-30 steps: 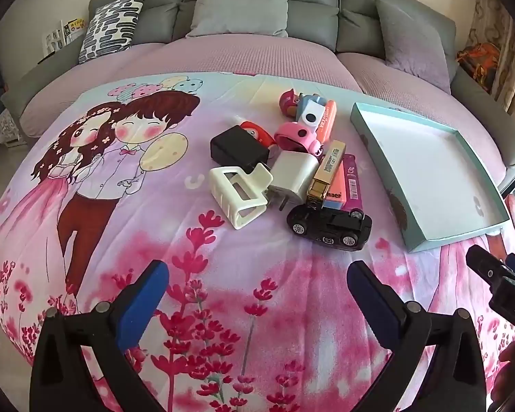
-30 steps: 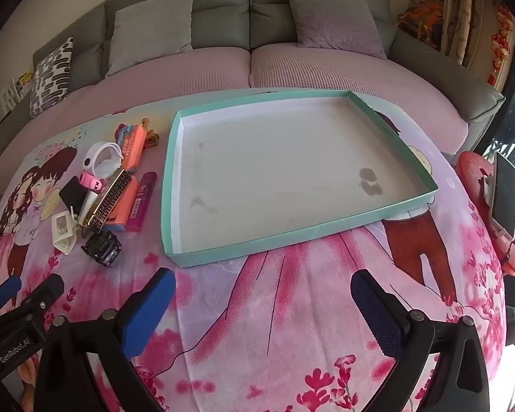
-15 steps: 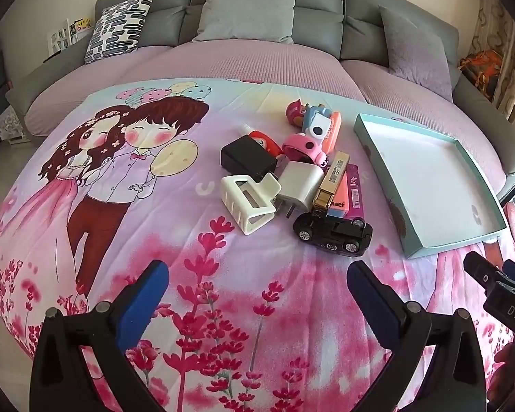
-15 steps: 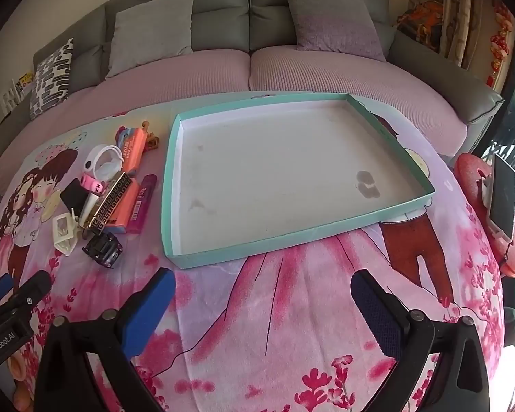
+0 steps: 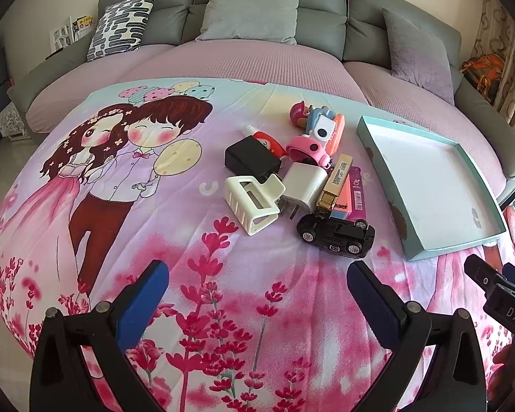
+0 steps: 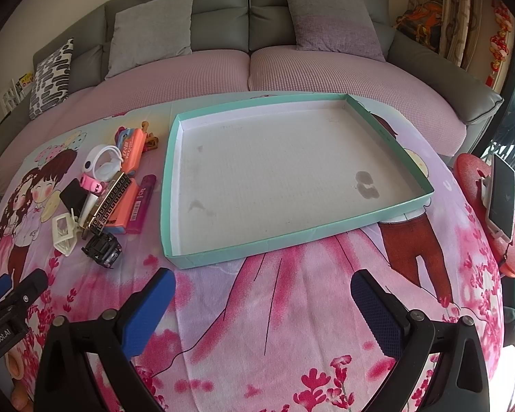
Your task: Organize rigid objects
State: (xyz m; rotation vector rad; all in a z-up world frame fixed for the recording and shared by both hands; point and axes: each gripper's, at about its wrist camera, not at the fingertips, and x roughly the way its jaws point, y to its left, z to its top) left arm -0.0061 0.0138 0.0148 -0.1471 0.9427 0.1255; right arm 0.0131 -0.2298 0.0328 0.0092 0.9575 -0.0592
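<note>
The pile of small rigid objects lies on the printed cloth [image 5: 86, 178], ahead of the left gripper [image 5: 257, 300] and a little to its right side. Nearest to this gripper is the black toy car [image 5: 336, 237] (it lies on its side), and just beside it the cream hair clip [image 5: 252, 202]. Behind them are the white charger [image 5: 304, 185], the black adapter [image 5: 250, 159], the gold-patterned bar [image 5: 334, 183] on an orange eraser [image 5: 341, 202], and further away the pink round toy [image 5: 307, 149]. The teal tray [image 6: 175, 185] is directly ahead of the right gripper [image 6: 261, 305], near it, with nothing inside; the pile is just beside the tray's left wall. Both grippers hover over the cloth with the fingers spread wide, holding nothing. A grey sofa [image 6: 219, 10] is behind all.
</note>
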